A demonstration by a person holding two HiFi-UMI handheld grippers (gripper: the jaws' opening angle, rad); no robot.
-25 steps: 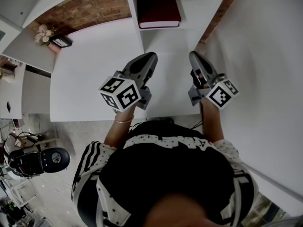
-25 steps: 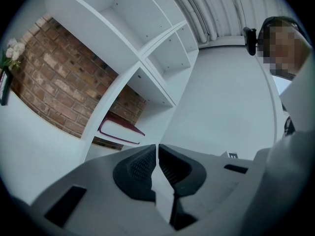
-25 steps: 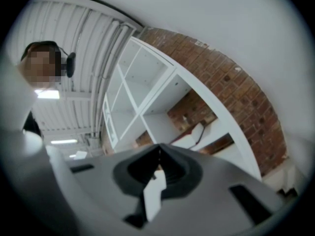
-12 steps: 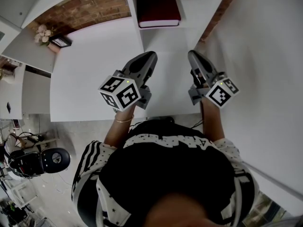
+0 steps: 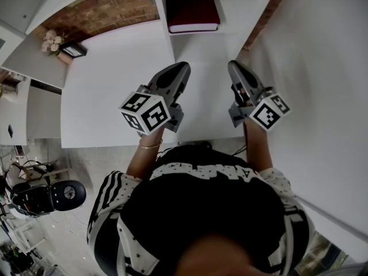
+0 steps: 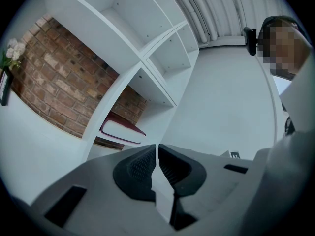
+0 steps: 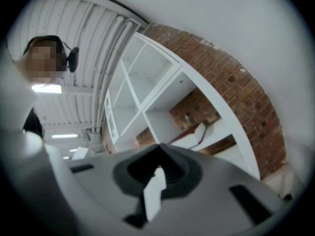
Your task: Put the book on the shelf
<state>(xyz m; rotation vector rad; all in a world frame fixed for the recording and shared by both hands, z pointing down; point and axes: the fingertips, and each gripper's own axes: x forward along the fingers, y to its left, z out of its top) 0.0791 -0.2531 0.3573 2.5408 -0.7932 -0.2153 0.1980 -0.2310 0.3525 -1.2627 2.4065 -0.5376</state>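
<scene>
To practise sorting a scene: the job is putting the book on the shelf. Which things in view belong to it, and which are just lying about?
Belongs to the job:
- book, lying flat in a compartment
- shelf
- left gripper and right gripper, jaws shut, both empty

Just lying about:
- flowers
- picture frame beside them

"What can't you make out from the head view?"

"The framed picture [image 5: 74, 50] at the far left is too small to read, and the shelf [image 5: 163, 16] is cut off by the far edge."

"And the book?"

"In the left gripper view, the book [image 6: 123, 130] has its left end hidden behind a shelf upright [image 6: 106, 109]. In the right gripper view it's only a blur."

"Anything else?"

"A small tag [image 6: 235, 155] on the wall, too small to tell."
</scene>
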